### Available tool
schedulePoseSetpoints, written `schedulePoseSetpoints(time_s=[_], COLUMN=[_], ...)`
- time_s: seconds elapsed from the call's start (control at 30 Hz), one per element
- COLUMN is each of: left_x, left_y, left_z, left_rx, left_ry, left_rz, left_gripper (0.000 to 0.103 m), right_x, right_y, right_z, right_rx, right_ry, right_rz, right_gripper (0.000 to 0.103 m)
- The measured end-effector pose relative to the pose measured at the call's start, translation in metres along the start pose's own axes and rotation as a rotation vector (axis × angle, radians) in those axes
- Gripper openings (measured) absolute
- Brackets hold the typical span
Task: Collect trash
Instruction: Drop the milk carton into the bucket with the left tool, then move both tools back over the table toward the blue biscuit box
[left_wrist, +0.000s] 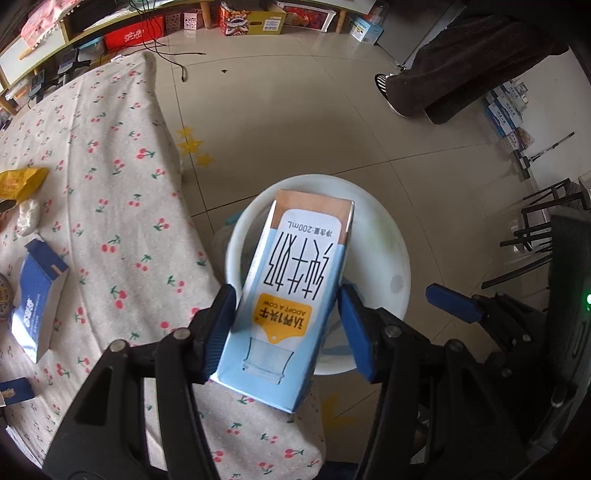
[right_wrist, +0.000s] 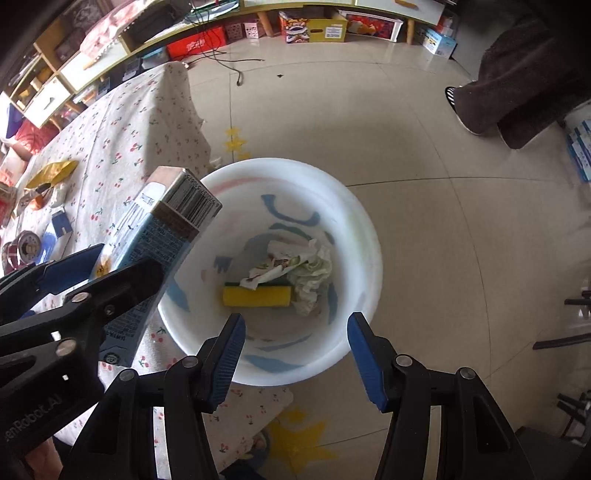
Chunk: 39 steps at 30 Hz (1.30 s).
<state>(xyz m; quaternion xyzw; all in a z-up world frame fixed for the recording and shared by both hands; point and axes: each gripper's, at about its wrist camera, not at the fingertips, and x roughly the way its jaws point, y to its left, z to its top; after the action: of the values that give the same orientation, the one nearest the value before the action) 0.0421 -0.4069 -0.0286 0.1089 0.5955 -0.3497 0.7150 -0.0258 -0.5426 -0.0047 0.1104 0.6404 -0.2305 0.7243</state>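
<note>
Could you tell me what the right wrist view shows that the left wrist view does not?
Only the right wrist view shows inside the white bucket: a yellow sponge and crumpled paper, plus the empty right gripper. Only the left wrist view shows the milk carton's printed front and a blue box on the table. Both show the left gripper holding the carton by the bucket.

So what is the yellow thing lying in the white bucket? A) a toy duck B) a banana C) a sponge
C, the yellow sponge with a green scrubbing side lies at the bottom of the white bucket, next to crumpled paper.
</note>
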Motion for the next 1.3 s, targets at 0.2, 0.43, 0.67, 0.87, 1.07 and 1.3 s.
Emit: schedulePoseSetpoints(time_s=[0.2,0.43,0.67,0.87,1.07,1.3], left_x=[0.03,0.028,0.018,-0.028,-0.093,-0.149], left_y=[-0.024,-0.029,-0.013,0.034,0.136,0.258], left_z=[0.003,0.004,0.0,-0.017,-0.044,-0.083], left_rx=[0.079,0.116,0.082,0.083,-0.006,-0.174], left_ry=[0.048,0.048,0.047,0.003,-0.062,-0.115], left_rz=[0.106,0.174,0.17,0.175,0.23,0.354], left_gripper=[0.062,0.066,0.066,0.066,0.07,0.072], right_x=[0.005,0.01,0.009,0.001,-0.012,-0.025], right_y=[-0.022,-0.024,-0.018,0.004,0.065,0.162], right_z=[0.002,0.0,0.001,0.007,0.01,0.007], right_rx=[0.045,0.021,0.007,-0.027,-0.145,-0.289], right_ry=[0.006,0.02,0.018,-0.022,-0.051,-0.036], right_rz=[-0.085,-0.108,-0.104,-0.088,0.04,0.236], right_gripper=[0.059,0.059,0.059,0.059,0.059,0.061])
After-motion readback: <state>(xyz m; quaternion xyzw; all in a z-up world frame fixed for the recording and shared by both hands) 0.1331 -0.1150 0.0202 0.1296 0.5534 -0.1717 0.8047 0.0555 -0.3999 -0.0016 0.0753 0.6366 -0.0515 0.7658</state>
